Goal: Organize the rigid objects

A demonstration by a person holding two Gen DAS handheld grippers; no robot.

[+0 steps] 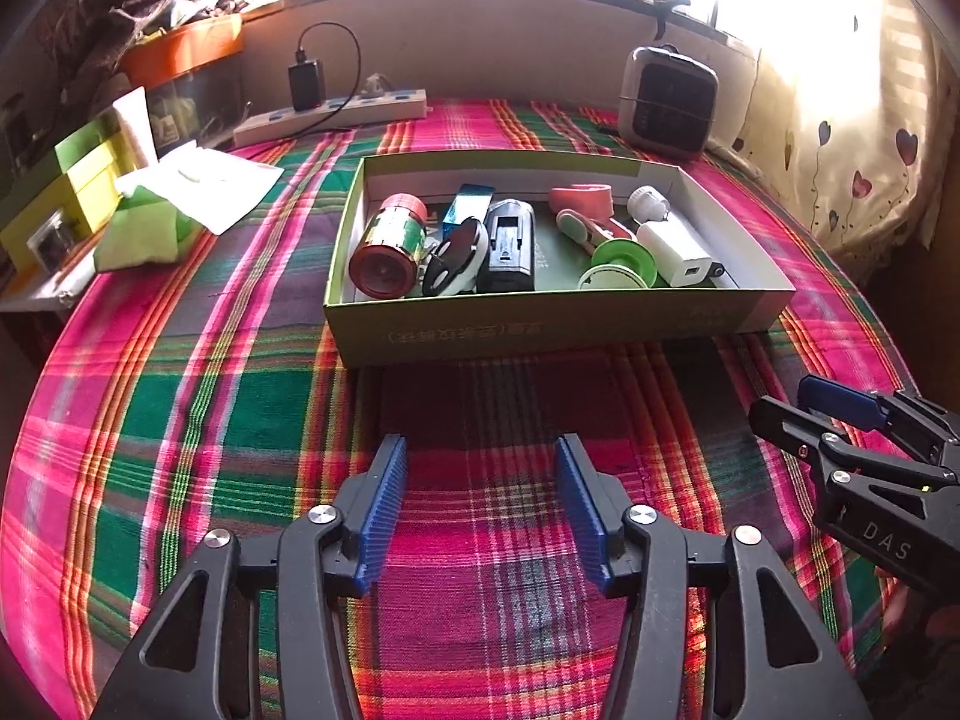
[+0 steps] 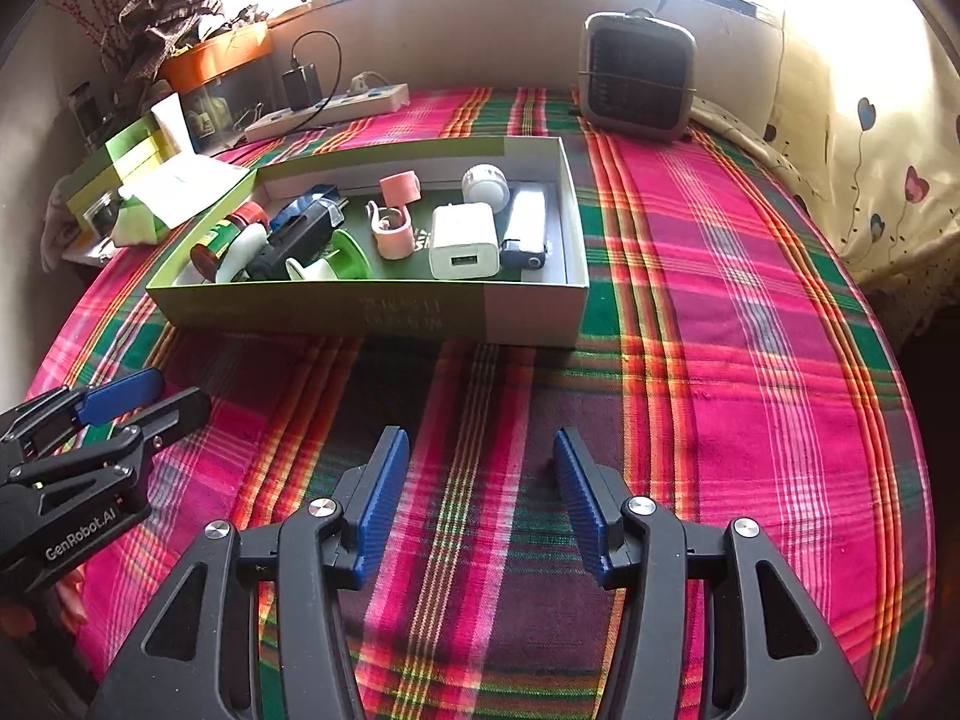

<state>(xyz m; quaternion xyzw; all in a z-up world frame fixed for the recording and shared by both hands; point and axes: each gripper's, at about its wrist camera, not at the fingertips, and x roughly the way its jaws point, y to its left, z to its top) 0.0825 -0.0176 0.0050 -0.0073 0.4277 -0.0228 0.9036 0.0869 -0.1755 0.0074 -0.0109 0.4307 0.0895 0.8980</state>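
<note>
A shallow green and white cardboard box [image 1: 540, 324] [image 2: 372, 312] lies on the plaid cloth. It holds several rigid objects: a red-capped can [image 1: 387, 243], a black battery pack [image 1: 509, 246], a green spool [image 1: 612, 261] [image 2: 342, 255], a pink clip [image 2: 393, 231], a white charger [image 2: 463, 243] and a white power bank [image 1: 675, 249]. My left gripper [image 1: 480, 450] is open and empty, above the cloth in front of the box. My right gripper [image 2: 480, 444] is open and empty, beside it. Each gripper shows in the other's view, the right one [image 1: 786, 402] and the left one [image 2: 162, 390].
A grey speaker-like device [image 1: 669, 102] [image 2: 636, 84] stands behind the box. A power strip with a black adapter [image 1: 330, 114] lies at the back. Green boxes and papers [image 1: 156, 204] sit at the left edge. A heart-print cloth [image 2: 870, 180] hangs at the right.
</note>
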